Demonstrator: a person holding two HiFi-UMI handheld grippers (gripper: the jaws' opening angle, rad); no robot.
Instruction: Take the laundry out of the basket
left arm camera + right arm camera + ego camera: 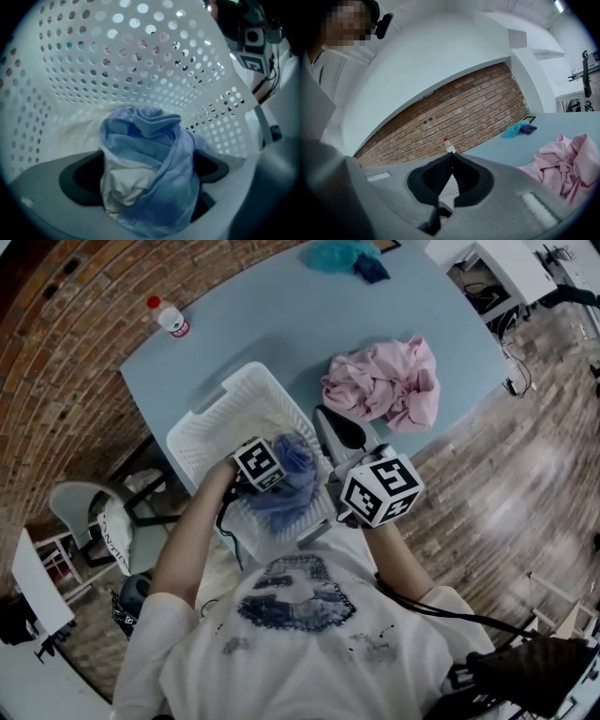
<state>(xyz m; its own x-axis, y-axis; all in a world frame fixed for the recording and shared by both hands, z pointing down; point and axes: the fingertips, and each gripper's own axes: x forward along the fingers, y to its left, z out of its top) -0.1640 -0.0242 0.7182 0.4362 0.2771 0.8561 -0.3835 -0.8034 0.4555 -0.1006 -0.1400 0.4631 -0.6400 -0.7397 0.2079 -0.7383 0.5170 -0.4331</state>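
Observation:
A white perforated laundry basket [211, 427] stands on the blue table's near edge. My left gripper [147, 176] is down inside it and shut on a bunched light-blue and white garment [150, 154]. From the head view that garment [292, 474] shows beside the left marker cube. The basket wall [117, 56] fills the background of the left gripper view. My right gripper [451, 159] is shut with nothing between its tips. It hovers by the basket's right rim [328, 418], with a pink laundry pile [384, 381] just to its right.
A plastic bottle [172, 319] with a red cap stands at the table's far left corner. A teal and dark blue cloth [345, 255] lies at the far edge. The pink pile [567, 168] and bottle [450, 146] also show in the right gripper view. White furniture stands around the table.

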